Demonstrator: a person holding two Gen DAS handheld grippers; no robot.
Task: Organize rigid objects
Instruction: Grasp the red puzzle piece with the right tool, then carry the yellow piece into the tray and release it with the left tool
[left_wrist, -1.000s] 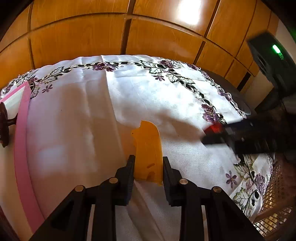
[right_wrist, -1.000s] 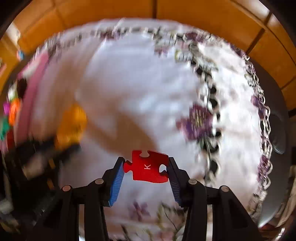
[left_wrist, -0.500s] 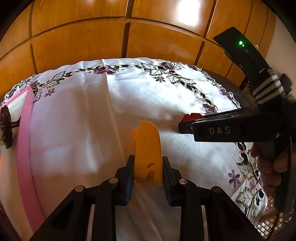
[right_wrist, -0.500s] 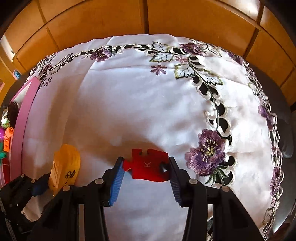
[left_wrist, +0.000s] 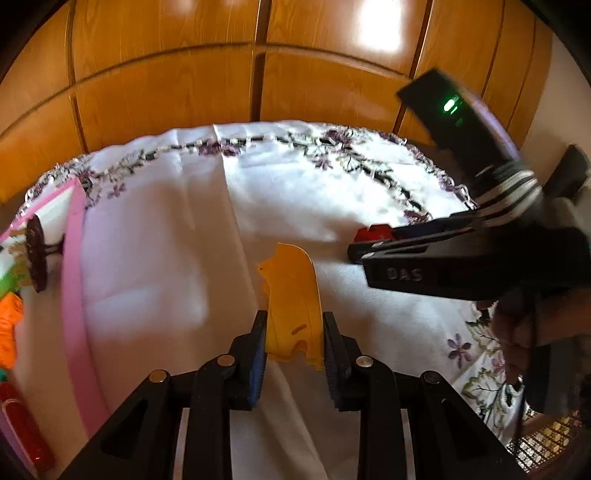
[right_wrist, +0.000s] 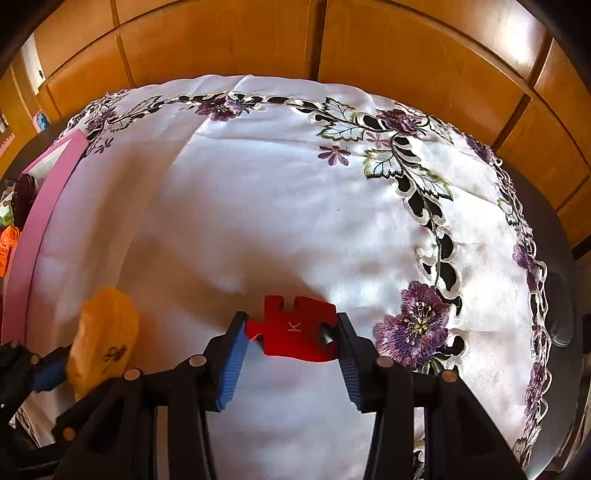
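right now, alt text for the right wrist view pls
The right gripper clamps a red K puzzle piece above a white floral tablecloth. At lower left, the left gripper holds a yellow piece.

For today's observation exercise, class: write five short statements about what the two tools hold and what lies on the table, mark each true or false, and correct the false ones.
1. The right tool grips a red puzzle piece marked K. True.
2. The left tool is open and holds nothing. False: it is shut on a yellow piece.
3. A pink tray lies on the left of the table. True.
4. The tablecloth is plain blue. False: it is white with purple flowers embroidered along its border.
5. The red puzzle piece sits inside the pink tray. False: it is between the right tool's fingers, over the cloth.
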